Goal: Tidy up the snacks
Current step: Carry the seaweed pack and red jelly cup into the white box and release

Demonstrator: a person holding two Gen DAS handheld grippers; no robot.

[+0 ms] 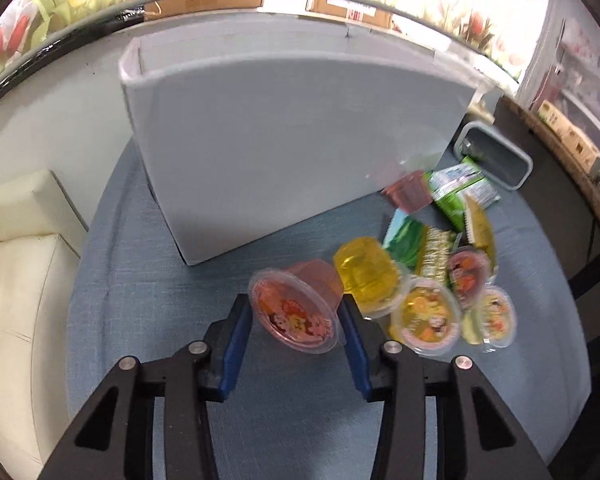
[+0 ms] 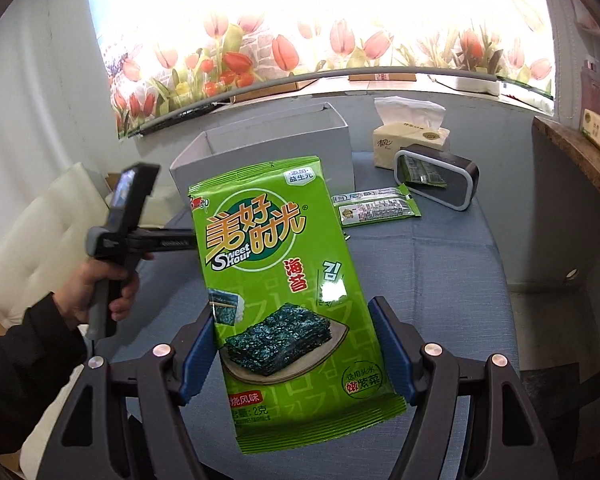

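Green foil seaweed packet [image 2: 296, 292] and pink plastic jelly cup [image 1: 296, 312] were each gripped for sorting.

Nearest, the right gripper [image 2: 296, 344] stood clamped on the packet's sides, holding it upright above the blue cloth-covered table [image 2: 440, 280]. The left gripper [image 1: 296, 316] had its blue pads against the rim of the cup, which lay tilted on the cloth beside a heap of other jelly cups [image 1: 424, 312]. Beyond stood the open grey cardboard box [image 1: 292, 152]. Next, I judged, each snack needed lifting over that box's rim and releasing inside.
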